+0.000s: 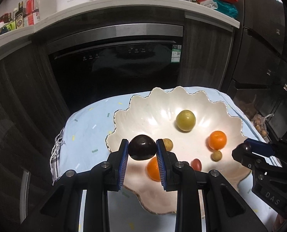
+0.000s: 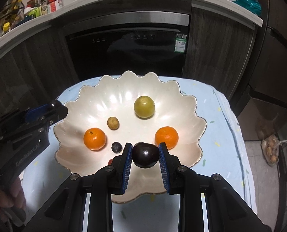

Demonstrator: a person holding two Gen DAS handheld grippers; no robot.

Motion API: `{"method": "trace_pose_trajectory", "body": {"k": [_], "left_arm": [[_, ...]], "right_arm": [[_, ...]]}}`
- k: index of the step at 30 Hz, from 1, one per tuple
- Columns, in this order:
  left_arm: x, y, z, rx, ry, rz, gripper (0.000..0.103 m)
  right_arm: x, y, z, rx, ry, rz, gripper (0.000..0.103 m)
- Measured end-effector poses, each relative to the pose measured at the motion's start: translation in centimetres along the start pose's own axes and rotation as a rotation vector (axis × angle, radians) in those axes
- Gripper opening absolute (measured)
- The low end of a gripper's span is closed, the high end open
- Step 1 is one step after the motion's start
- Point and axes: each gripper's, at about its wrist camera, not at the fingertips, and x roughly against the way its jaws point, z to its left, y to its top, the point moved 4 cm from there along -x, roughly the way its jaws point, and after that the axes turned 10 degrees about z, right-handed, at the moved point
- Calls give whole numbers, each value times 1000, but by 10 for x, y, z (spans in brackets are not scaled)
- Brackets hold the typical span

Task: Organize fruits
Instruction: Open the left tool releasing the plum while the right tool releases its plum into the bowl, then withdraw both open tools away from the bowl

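I hold a pair of black tongs with ribbed blue pads in each hand, both over a wide, pearly white bowl (image 2: pixel 104 100) with a scalloped, wavy rim. The bowl sits on a pale blue cloth (image 2: pixel 216 131) flecked with small coloured dashes.

My left tongs (image 1: pixel 142 149) are closed on a glossy, near-black round plum (image 1: pixel 142 148), held above the bowl's left edge. My right tongs (image 2: pixel 145 154) clasp a second dark plum (image 2: pixel 145 154), smooth and shiny, above the bowl's near side.

Inside the bowl lie a smooth yellow-green round fruit (image 2: pixel 144 106) towards the back, two dimpled orange tangerines (image 2: pixel 94 138) left and right (image 2: pixel 166 137), a small rough tan fruit (image 2: pixel 113 123), and a tiny dusky blue-black fruit (image 2: pixel 116 147). A small red fruit (image 1: pixel 196 164) rests near the front.

Behind stands a black glass-fronted appliance (image 2: pixel 128 54) set in dark wood-grain cabinets.
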Motion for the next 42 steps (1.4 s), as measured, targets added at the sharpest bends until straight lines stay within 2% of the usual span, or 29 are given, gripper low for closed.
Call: {"method": "trace_pose_trajectory", "body": {"k": [9, 10, 14, 16, 17, 18, 20, 23, 28, 35, 42], "left_arm": [[-26, 3, 7, 12, -13, 38, 30], [-27, 3, 7, 10, -16, 41, 33], [-24, 5, 8, 23, 2, 19, 64], [-22, 6, 10, 32, 4, 13, 65], [-21, 7, 10, 30, 4, 14, 65], [-21, 7, 10, 26, 7, 15, 65], [-19, 7, 10, 21, 17, 15, 68], [-12, 7, 11, 34, 22, 10, 78], [2, 8, 10, 57, 2, 5, 87], [31, 9, 6, 53, 38, -20, 98], [60, 2, 1, 53, 52, -37, 102]], "right_arm": [[-25, 4, -2, -36, -20, 64, 29], [-28, 5, -3, -40, -18, 70, 29], [-34, 5, -9, -63, -23, 86, 30], [-37, 6, -11, -71, -30, 93, 30], [-38, 6, -12, -74, -34, 96, 34], [-38, 7, -13, -78, -36, 99, 45], [-38, 8, -16, -88, -45, 98, 57], [-32, 9, -20, -107, -56, 80, 63], [-19, 10, -21, -115, -55, 55, 64], [-2, 8, -24, -132, -49, 26, 69], [23, 4, -25, -131, -53, -11, 70]]}}
